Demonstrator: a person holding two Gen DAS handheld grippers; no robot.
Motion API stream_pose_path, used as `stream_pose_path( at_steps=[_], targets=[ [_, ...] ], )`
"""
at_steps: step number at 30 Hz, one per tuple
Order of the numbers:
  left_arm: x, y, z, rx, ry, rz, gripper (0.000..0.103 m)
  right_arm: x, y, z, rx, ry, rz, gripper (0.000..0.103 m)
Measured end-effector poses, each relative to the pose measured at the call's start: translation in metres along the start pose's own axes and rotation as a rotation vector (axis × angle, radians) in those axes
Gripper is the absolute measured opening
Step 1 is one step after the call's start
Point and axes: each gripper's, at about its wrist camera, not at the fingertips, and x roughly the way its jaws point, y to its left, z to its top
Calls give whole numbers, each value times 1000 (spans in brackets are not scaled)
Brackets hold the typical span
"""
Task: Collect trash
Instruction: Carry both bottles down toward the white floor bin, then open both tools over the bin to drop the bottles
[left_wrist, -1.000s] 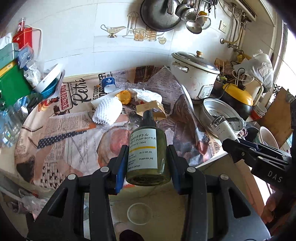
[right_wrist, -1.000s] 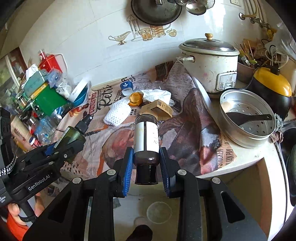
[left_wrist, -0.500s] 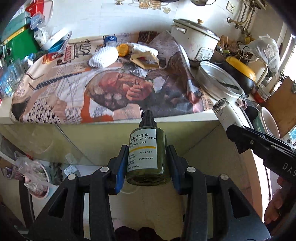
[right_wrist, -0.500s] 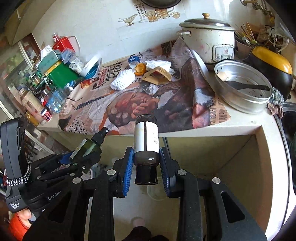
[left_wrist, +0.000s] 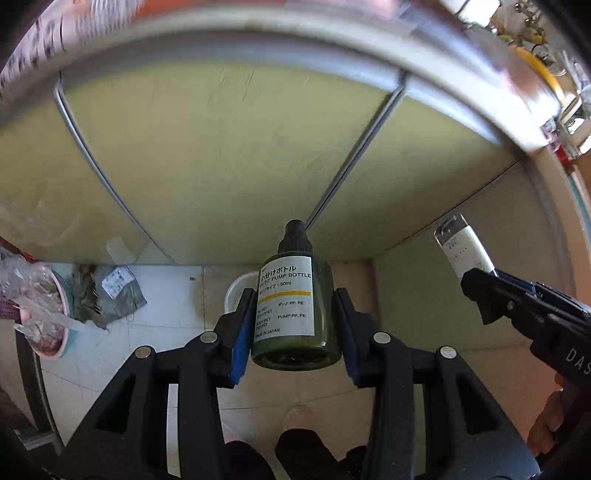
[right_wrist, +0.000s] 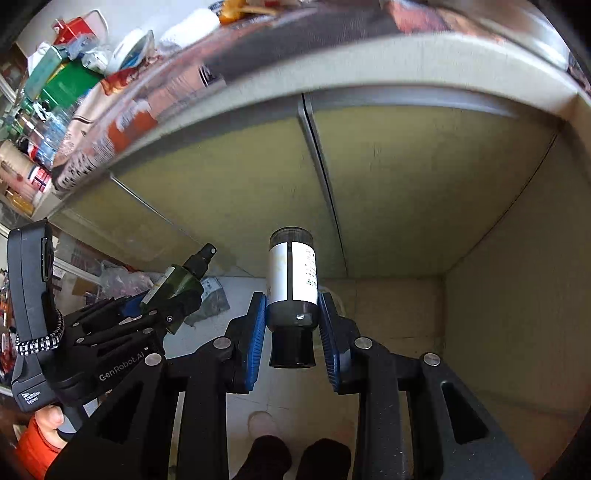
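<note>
Olive-yellow cabinet doors fill most of both wrist views, divided by grey metal strips and capped by the pale counter edge. Beyond that edge the counter clutter is smeared by blur, and only a green box and a red carton can be picked out. Pale floor tiles lie below the doors, and open floor is seen beneath both grippers up to the recessed corner at the right.

A crumpled grey wrapper lies on the tiles near a pink basin stuffed with clear plastic, which is cut off at the left border.

The left gripper is clenched on a dark green pump bottle, gripped by its lower body between the blue pads, cap pointing away toward the cabinet. From the right wrist the same bottle is seen tilted, nozzle up.

The right gripper is closed on a white-labelled bottle, held near its dark shoulder with the black cap toward the camera and the base pointing at the cabinet. The label print is too small to read. Both bottles are held in the air, just beside each other and clear of the doors and floor.

A round pale object behind the green bottle is largely hidden.
</note>
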Motion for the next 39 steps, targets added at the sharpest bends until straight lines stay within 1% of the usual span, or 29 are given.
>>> stream_pose_path(
  at_steps=[6, 9, 12, 15, 18, 19, 20, 22, 24, 26, 29, 34, 36, 39],
  targets=[
    [90, 47, -29, -43, 67, -7, 41, 94, -11, -30, 47, 58, -4, 26],
    [127, 64, -39, -52, 86, -9, 41, 140, -16, -40, 52, 83, -15, 26],
    [157, 80, -48, -58, 95, -2, 41, 180, -20, -43, 51, 113, -1, 26],
    [181, 93, -53, -59, 98, -2, 41, 209, -19, -45, 30, 124, 5, 26],
    [198, 100, -53, -61, 102, -20, 41, 226, -18, -46, 25, 133, 27, 27],
    [203, 101, -52, -61, 100, -29, 41, 231, -22, -46, 30, 137, 32, 28],
    [207, 102, -51, -60, 97, -38, 41, 234, -24, -46, 39, 145, 40, 31],
    [215, 101, -51, -65, 99, -40, 41, 238, -32, -47, 69, 152, 44, 41],
    [223, 100, -51, -73, 138, -56, 44, 237, -39, -48, 87, 140, 49, 42],
    [228, 102, -52, -79, 168, -58, 44, 235, -46, -48, 78, 136, 32, 42],
    [222, 99, -54, -77, 183, -34, 44, 223, -46, -46, 48, 132, -10, 42],
    [180, 91, -50, -53, 167, 8, 44, 191, -38, -41, 24, 137, -36, 42],
    [157, 88, -46, -42, 153, 22, 44, 171, -34, -37, 23, 135, -44, 42],
    [113, 81, -34, -22, 116, 42, 44, 132, -31, -28, 31, 119, -48, 42]
  ],
)
